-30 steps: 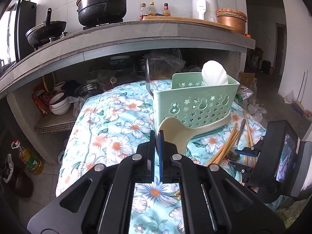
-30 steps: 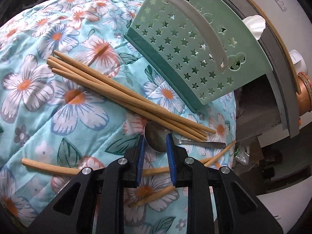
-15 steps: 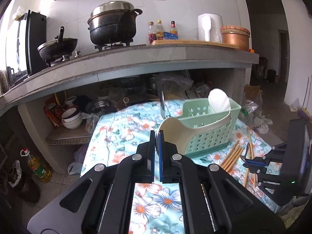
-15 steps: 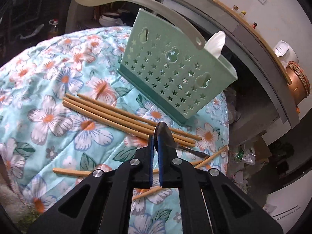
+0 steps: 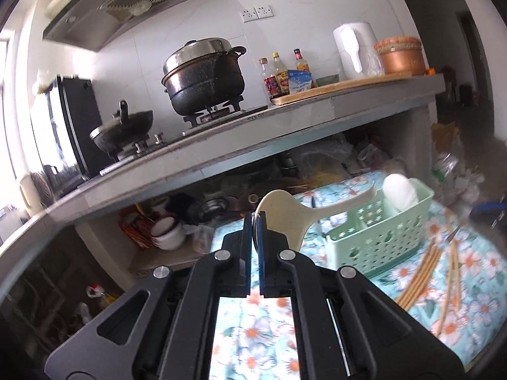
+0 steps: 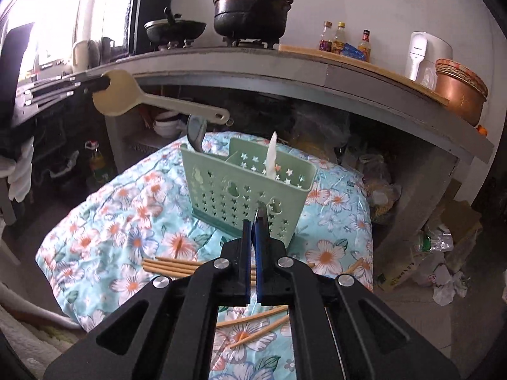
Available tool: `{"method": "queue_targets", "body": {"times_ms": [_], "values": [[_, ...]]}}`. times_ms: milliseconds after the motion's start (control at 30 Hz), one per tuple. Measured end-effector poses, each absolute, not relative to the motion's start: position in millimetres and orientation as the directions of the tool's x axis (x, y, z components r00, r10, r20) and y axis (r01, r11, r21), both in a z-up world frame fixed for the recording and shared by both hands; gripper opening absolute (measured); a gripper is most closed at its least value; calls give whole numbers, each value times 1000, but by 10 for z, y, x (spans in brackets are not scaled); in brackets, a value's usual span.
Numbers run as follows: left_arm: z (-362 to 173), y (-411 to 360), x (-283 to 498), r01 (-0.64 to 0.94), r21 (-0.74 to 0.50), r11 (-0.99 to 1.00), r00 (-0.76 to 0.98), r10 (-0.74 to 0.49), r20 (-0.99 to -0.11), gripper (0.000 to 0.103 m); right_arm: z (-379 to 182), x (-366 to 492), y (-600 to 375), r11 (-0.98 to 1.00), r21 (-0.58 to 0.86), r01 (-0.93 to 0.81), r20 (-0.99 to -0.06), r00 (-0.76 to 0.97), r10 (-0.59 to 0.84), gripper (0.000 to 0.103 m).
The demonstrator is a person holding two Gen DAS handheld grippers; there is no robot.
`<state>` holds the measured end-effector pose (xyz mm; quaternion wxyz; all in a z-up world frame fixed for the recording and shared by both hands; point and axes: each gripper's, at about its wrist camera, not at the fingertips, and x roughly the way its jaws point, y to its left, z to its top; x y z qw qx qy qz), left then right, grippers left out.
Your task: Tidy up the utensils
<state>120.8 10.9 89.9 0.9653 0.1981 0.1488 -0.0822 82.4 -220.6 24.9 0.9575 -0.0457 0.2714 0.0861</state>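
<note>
My left gripper (image 5: pixel 252 221) is shut on the bowl of a cream rice paddle (image 5: pixel 285 212), held in the air above and left of the green utensil basket (image 5: pixel 377 247); the paddle also shows in the right wrist view (image 6: pixel 152 101). My right gripper (image 6: pixel 253 224) is shut on a metal spoon (image 6: pixel 261 215), seen edge-on, held above the floral cloth in front of the basket (image 6: pixel 250 190). The basket holds a white spoon (image 6: pixel 272 158) and a dark utensil (image 6: pixel 195 133). Several wooden chopsticks (image 6: pixel 171 264) lie on the cloth.
The floral cloth (image 6: pixel 104 231) covers a low table. A grey concrete counter (image 6: pixel 240 63) overhangs behind it, with pots, bottles and a copper bowl (image 6: pixel 459 95) on top. Bowls and bags sit under the counter. Plastic bags (image 6: pixel 443 253) litter the floor at right.
Both grippers rose from the cloth. The right gripper closed on the metal spoon and lifted it. The left gripper lifted the rice paddle higher, above the basket's left end.
</note>
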Motion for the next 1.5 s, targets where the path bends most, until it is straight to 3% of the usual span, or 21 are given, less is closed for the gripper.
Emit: {"method": "queue_targets", "body": {"times_ms": [267, 667, 833, 933, 1033, 1100, 1267, 1500], "values": [[834, -248, 1422, 165, 573, 803, 943, 42, -330, 2, 321, 844, -2479, 983, 47, -177, -470, 865, 178, 2], [573, -730, 1801, 272, 677, 684, 898, 72, -434, 4, 371, 864, -2860, 970, 144, -197, -409, 881, 240, 2], [585, -788, 1958, 353, 545, 761, 858, -30, -513, 7, 481, 912, -2996, 966, 165, -197, -381, 891, 246, 2], [618, -710, 2022, 399, 409, 821, 830, -134, -541, 21, 594, 932, -3057, 965, 169, -201, -358, 900, 250, 2], [671, -569, 2041, 404, 279, 871, 830, -221, -512, 32, 714, 966, -3091, 957, 184, -226, -332, 902, 277, 2], [725, -441, 2039, 406, 180, 896, 833, -283, -475, 45, 801, 1020, -3109, 948, 202, -246, -317, 900, 301, 2], [797, -105, 2016, 389, -7, 921, 847, -360, -390, 54, 1052, 1143, -3053, 926, 222, -305, -269, 894, 359, 2], [629, 177, 1970, 367, -121, 922, 836, -384, -392, 62, 1398, 1329, -2946, 865, 284, -413, -190, 861, 473, 2]]}}
